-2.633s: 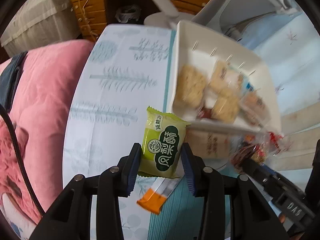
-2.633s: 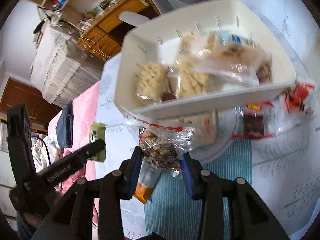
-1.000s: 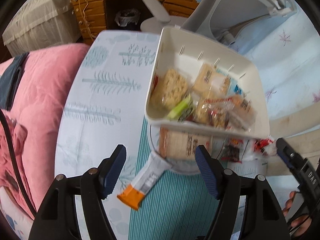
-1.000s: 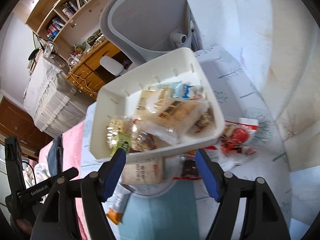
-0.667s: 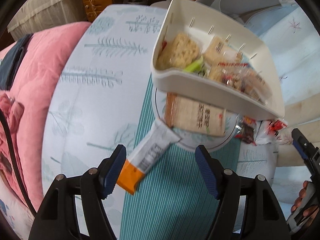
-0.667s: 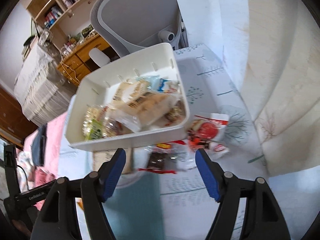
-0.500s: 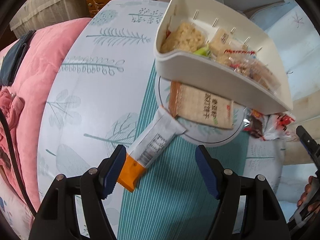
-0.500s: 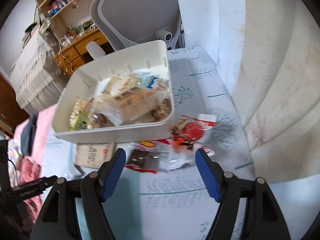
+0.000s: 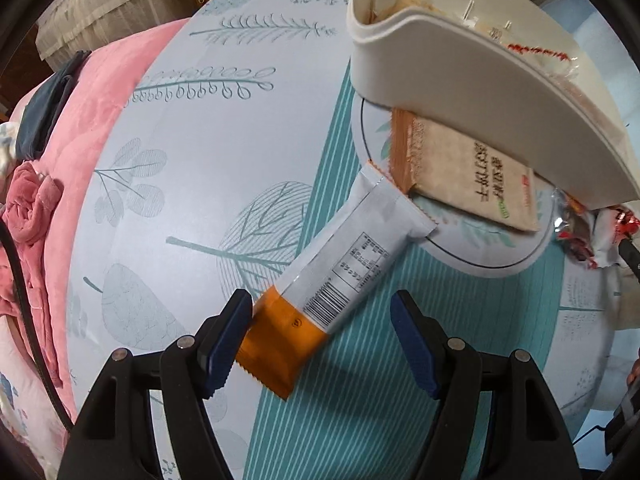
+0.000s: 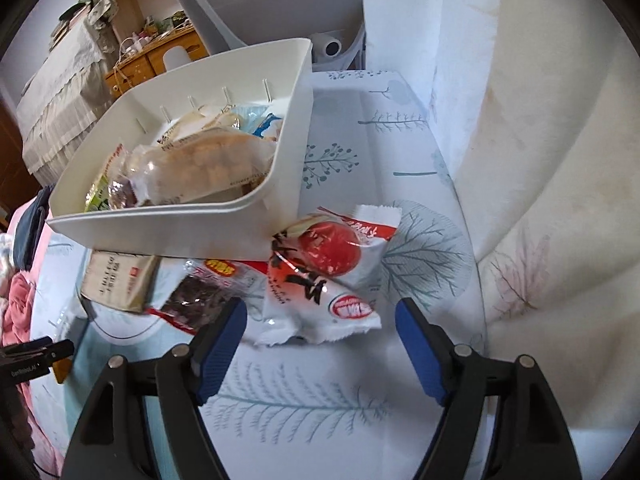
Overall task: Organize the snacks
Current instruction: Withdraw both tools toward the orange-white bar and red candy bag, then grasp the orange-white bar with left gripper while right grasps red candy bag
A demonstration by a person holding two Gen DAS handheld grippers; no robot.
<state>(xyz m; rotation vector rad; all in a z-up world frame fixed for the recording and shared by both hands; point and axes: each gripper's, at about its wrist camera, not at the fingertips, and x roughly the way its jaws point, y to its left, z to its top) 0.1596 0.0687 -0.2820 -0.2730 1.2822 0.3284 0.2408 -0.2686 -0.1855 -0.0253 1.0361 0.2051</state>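
Two packets are my next picks: the bar (image 9: 340, 276) lies on the surface (image 9: 240, 128) between my released left tongs (image 9: 320, 340), the pouch (image 10: 320, 280) beside the bin (image 10: 192, 224) under my widening right tongs (image 10: 320, 340). Next, lower both and pinch.

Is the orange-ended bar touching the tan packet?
Touching: the left wrist view shows the bar's white end overlapping the tan packet's crimped corner.
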